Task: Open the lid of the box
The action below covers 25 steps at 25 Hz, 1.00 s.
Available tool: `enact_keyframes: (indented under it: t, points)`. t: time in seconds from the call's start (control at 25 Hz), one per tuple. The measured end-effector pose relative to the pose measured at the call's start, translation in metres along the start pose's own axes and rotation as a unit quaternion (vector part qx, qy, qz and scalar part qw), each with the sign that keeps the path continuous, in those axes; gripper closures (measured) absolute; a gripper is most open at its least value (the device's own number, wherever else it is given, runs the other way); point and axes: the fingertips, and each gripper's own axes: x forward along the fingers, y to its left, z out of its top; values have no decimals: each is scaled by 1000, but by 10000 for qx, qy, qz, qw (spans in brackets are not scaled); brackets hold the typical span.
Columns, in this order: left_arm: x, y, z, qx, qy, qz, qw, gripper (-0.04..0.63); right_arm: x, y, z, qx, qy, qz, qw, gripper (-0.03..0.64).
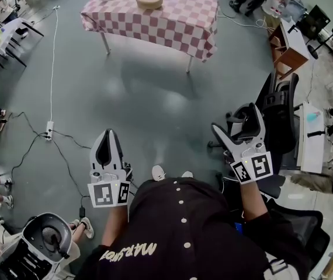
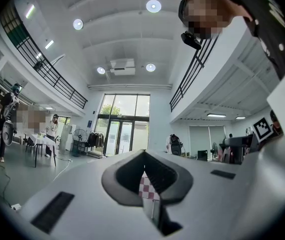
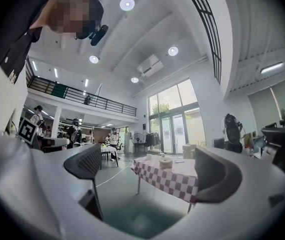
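Round box on checkered table, well ahead of both grippers | left gripper jaws together | right gripper jaws wide apart, empty

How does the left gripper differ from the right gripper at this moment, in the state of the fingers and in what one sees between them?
The left gripper has its fingers closed tip to tip; the right gripper has them wide apart. Between the left gripper's fingers only a sliver of the checked table shows; the right gripper's fingers frame the whole table. Both hold nothing and stand far from the table.
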Motion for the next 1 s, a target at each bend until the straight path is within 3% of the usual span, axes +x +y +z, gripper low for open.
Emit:
enact_keyframes:
  t: [1.0]
  points:
    - [27, 76, -13, -110, 163, -404, 9990, 584, 41, 53, -20, -89, 169, -313, 9993, 89]
